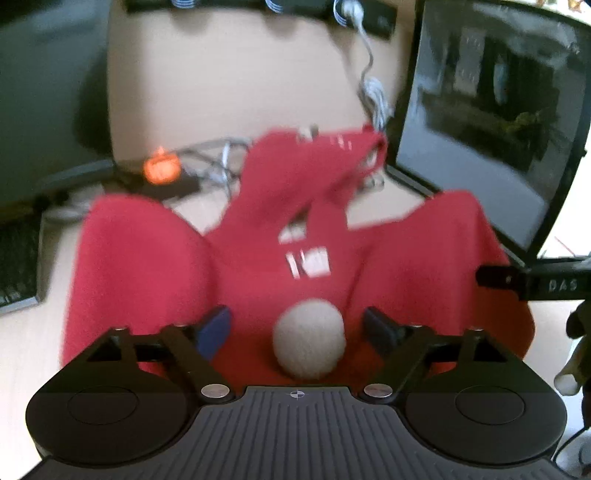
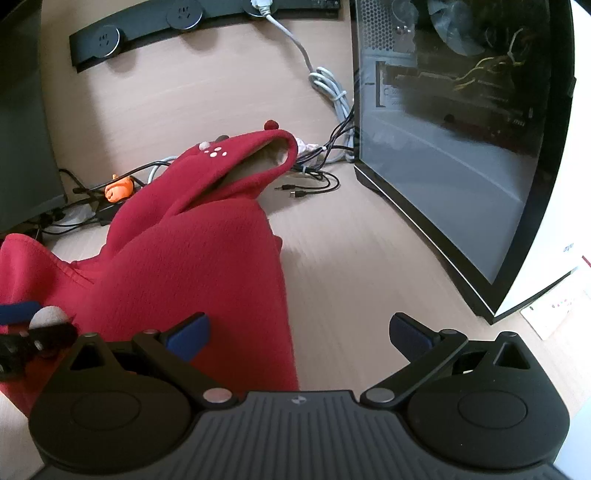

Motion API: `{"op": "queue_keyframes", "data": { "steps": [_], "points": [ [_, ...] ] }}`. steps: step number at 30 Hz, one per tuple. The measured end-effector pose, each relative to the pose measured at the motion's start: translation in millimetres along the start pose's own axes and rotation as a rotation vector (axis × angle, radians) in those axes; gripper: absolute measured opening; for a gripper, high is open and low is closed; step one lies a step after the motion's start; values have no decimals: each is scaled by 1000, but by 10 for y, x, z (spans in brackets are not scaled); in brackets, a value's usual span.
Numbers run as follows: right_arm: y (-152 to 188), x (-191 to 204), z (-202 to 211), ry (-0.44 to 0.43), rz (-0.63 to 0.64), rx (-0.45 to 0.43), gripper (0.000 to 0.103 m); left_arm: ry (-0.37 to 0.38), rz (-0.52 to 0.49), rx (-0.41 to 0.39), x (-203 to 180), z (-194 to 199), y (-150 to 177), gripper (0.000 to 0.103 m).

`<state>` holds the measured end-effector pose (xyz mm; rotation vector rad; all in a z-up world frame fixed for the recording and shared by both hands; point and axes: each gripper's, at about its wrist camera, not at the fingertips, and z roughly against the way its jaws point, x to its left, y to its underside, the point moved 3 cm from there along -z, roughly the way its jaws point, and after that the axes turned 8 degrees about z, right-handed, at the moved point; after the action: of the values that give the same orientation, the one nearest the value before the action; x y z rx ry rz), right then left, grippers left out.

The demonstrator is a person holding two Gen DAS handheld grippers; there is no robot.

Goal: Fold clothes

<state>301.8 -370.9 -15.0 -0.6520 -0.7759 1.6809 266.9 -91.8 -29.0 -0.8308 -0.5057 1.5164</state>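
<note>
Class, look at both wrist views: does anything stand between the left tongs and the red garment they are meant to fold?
Nothing visible does. The left tongs stand open directly over the red garment, with its cream pompom lying between the fingers. The cables and computer case lie beyond the garment, not in the way.

Desk (image 2: 351, 266), pale wood grain, is carrying everything here. PC case (image 2: 461, 147) with dark glass side is standing at right, fans and wiring dimly showing through. Black socket strip (image 2: 147, 26) is running along the far edge; grey cable (image 2: 325, 81) is dropping from it, coiling beside the case. Black leads (image 2: 314, 184) are trailing loose nearby. Orange pumpkin figure (image 2: 119, 189) is sitting among wires. Keyboard (image 1: 18, 258) is showing at far left.
</note>
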Motion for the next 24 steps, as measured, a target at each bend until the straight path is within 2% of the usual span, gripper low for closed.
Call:
{"op": "queue_keyframes", "data": {
  "steps": [5, 10, 13, 18, 22, 24],
  "points": [
    [25, -20, -11, 0, -14, 6, 103, -19, -35, 18, -52, -46, 49, 97],
    [57, -26, -25, -5, -25, 14, 103, -15, -5, 41, -21, -108, 75, 101],
    [78, -26, -34, -8, -29, 21, 103, 2, 48, 59, 22, -140, 93, 103],
    [101, -32, -54, -13, -38, 31, 103, 32, 25, 72, 29, -132, 87, 103],
    [97, -35, -49, -12, -35, 29, 103, 65, 74, 0, 62, 38, 41, 102],
    [98, -41, -43, -11, -36, 29, 103, 71, 95, -40, 75, 120, 31, 96]
  ]
}}
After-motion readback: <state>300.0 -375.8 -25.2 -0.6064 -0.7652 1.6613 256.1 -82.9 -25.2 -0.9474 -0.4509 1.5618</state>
